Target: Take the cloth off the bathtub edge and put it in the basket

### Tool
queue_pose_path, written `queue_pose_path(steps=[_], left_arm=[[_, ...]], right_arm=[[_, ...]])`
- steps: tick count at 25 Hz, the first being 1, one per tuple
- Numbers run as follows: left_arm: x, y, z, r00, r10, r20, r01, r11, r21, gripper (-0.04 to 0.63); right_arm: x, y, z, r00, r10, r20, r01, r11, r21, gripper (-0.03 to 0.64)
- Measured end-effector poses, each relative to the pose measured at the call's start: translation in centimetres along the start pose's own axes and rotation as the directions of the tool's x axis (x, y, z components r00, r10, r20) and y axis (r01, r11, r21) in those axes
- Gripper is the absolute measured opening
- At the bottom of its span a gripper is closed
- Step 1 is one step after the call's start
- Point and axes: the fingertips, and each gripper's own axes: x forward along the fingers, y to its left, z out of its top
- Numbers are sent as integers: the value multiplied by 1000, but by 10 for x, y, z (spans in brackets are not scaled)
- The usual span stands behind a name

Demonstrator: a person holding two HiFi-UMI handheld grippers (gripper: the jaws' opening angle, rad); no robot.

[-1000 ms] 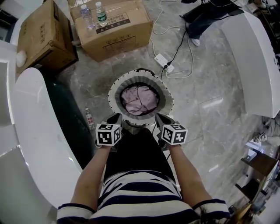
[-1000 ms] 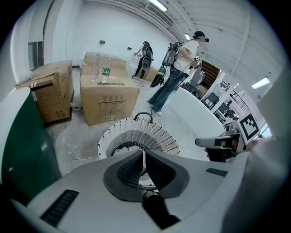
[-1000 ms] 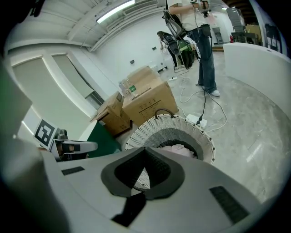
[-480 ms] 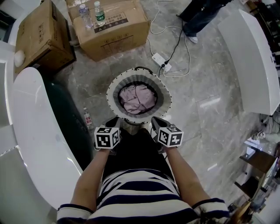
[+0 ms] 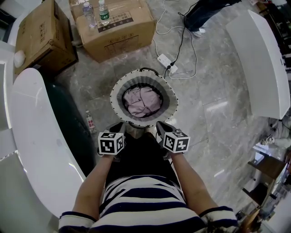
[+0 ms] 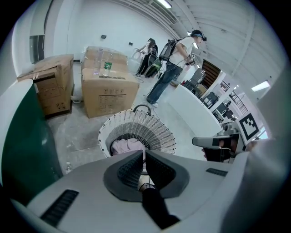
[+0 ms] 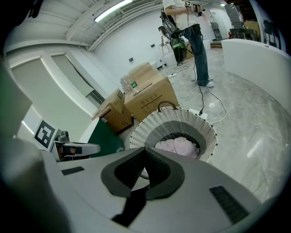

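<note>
A pink cloth (image 5: 143, 101) lies crumpled inside the round white wicker basket (image 5: 116, 91) on the floor. The white bathtub edge (image 5: 36, 132) runs along the left with no cloth on the part in view. My left gripper (image 5: 119, 128) and right gripper (image 5: 160, 128) hover side by side just short of the basket's near rim, both shut and holding nothing. The left gripper view looks past shut jaws (image 6: 144, 152) to the cloth (image 6: 125, 145) in the basket (image 6: 157, 132). From the right gripper (image 7: 145, 152), cloth (image 7: 178, 145) and basket (image 7: 150, 127) show too.
Two cardboard boxes (image 5: 116, 27) (image 5: 43, 38) stand behind the basket, with bottles (image 5: 104, 12) on one. A small bottle (image 5: 90, 122) lies on the floor by the tub. A power strip (image 5: 165, 61) with cables sits behind the basket. White counter (image 5: 261, 63) at right. A person (image 6: 175, 68) stands far off.
Both grippers stay shut and have drawn slightly back from the basket rim. The legs of the person at the back have moved further away.
</note>
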Motion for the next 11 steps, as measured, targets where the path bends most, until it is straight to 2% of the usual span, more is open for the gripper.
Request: queue_pose_path(steps=[11], left_arm=[[0, 5, -11, 1000, 1, -29, -1, 1000, -8, 31]], right_arm=[[2, 3, 1, 1000, 5, 5, -5, 1000, 9, 27]])
